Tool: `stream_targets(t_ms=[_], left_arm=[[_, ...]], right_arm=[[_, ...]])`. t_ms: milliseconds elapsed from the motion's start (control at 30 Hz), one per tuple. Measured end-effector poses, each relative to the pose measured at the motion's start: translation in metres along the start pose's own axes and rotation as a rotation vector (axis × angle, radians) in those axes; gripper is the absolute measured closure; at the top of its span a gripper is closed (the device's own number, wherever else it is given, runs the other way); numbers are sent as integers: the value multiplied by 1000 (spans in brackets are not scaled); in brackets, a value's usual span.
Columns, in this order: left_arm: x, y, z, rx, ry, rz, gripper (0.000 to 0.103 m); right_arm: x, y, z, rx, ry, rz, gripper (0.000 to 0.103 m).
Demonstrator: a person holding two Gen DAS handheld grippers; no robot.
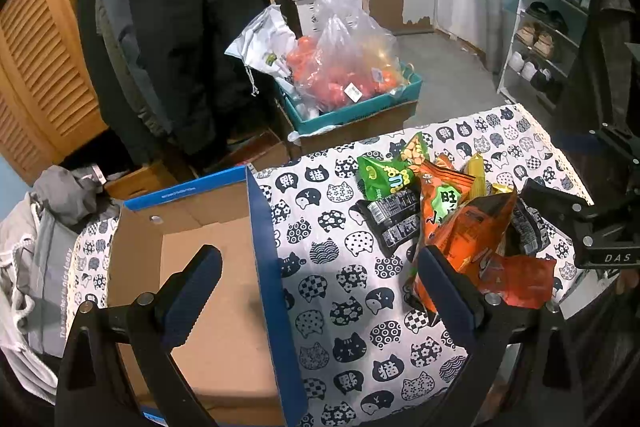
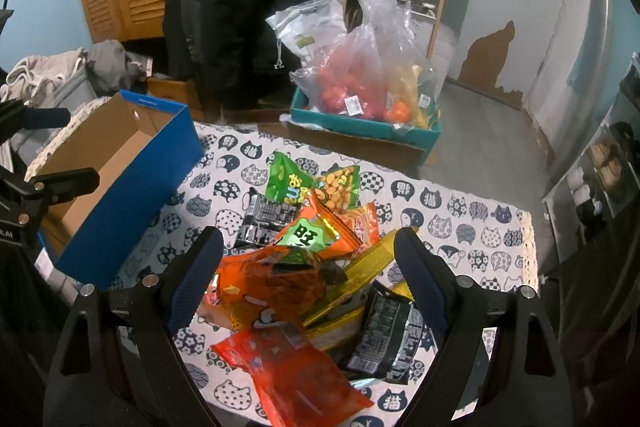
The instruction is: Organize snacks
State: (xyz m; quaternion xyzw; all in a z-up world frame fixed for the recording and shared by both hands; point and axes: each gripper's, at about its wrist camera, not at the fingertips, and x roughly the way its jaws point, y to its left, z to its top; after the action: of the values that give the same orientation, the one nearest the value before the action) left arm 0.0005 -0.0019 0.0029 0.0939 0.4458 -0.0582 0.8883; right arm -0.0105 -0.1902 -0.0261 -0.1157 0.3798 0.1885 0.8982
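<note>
A pile of snack packets (image 1: 452, 211) (image 2: 304, 267) in orange, green, black and gold lies on the cat-print tablecloth (image 1: 344, 291) (image 2: 460, 227). An empty cardboard box with blue outer walls (image 1: 224, 267) (image 2: 132, 187) stands left of the pile. My left gripper (image 1: 320, 267) is open, hovering over the box's right wall, with its right finger at the pile's near edge. My right gripper (image 2: 308, 263) is open above the pile, and an orange packet (image 2: 276, 283) lies between its fingers without being held. The right gripper's body (image 1: 592, 227) shows at the right edge of the left wrist view.
Beyond the table, a teal crate (image 1: 360, 107) (image 2: 360, 123) holds plastic bags of fruit on a cardboard box. Dark coats (image 1: 180, 27) hang at the back by a louvred wooden door (image 1: 40, 67). A shoe rack (image 1: 548, 27) stands right. Grey clothes (image 1: 44, 227) lie left of the box.
</note>
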Motion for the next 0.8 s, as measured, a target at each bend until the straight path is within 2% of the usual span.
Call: stream_targets(t_ms=[800], left_arm=[[2, -3, -3, 13, -1, 7, 4]], right_arm=[[-1, -1, 2, -2, -3, 2, 17]])
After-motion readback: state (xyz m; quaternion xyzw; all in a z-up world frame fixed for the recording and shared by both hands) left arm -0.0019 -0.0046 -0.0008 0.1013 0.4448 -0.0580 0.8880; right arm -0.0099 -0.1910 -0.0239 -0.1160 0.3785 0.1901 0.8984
